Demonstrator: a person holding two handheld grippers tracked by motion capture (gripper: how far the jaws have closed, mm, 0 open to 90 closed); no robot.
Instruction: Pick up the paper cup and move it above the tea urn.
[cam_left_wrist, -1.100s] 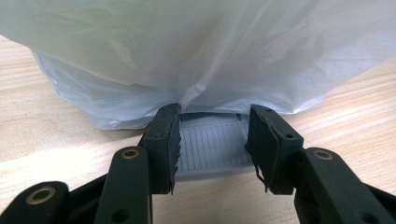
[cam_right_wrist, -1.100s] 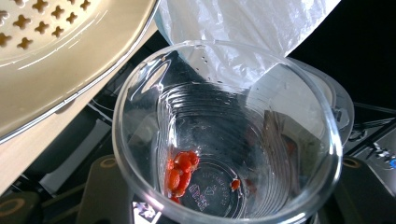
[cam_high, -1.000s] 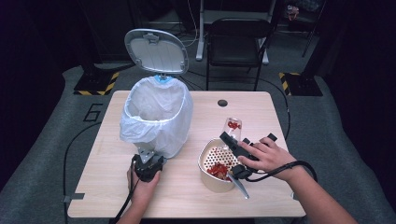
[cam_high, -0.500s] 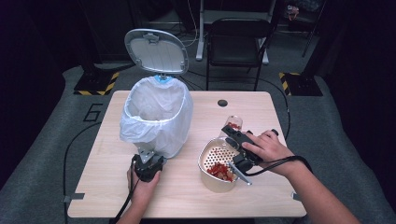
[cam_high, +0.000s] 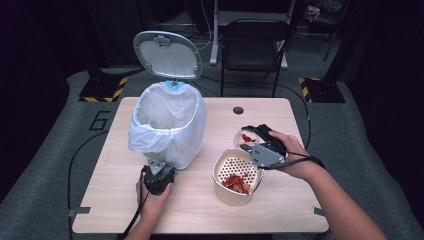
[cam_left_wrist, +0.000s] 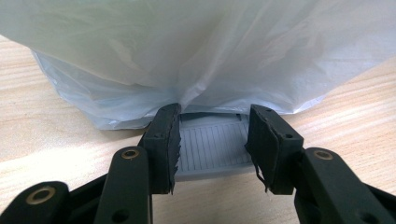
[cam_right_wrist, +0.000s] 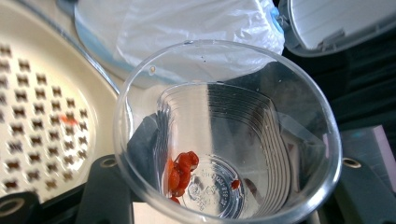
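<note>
Clear plastic sits between the jaws of my right gripper (cam_high: 252, 142): a cup (cam_right_wrist: 229, 135), clamped by its sides, with its mouth toward the gripper's camera. A small clump of red scraps (cam_right_wrist: 181, 173) clings low on its inner wall, and 1 tiny red fleck lies on the base. In the high view the cup (cam_high: 245, 137) is held off the table, just beyond the far rim of the colander (cam_high: 238, 176). That is a cream, perforated bowl standing on the wood, with more red scraps (cam_high: 235, 183) lying in it. My right hand (cam_high: 290, 155) wraps the gripper's body beside the bowl.

My left gripper (cam_high: 158, 176) rests low on the table (cam_high: 300, 210) at the near foot of the bin (cam_high: 167, 125). Its 2 pads (cam_left_wrist: 164, 144) are closed on the bin's grey ribbed pedal (cam_left_wrist: 212, 149), 1 on each side edge. The white bag (cam_left_wrist: 196, 51) drapes over the bin and hangs down just above the pedal. The bin's lid (cam_high: 167, 54) stands open, tipped back on the far side. The bin and the colander stand near each other, not touching.
</note>
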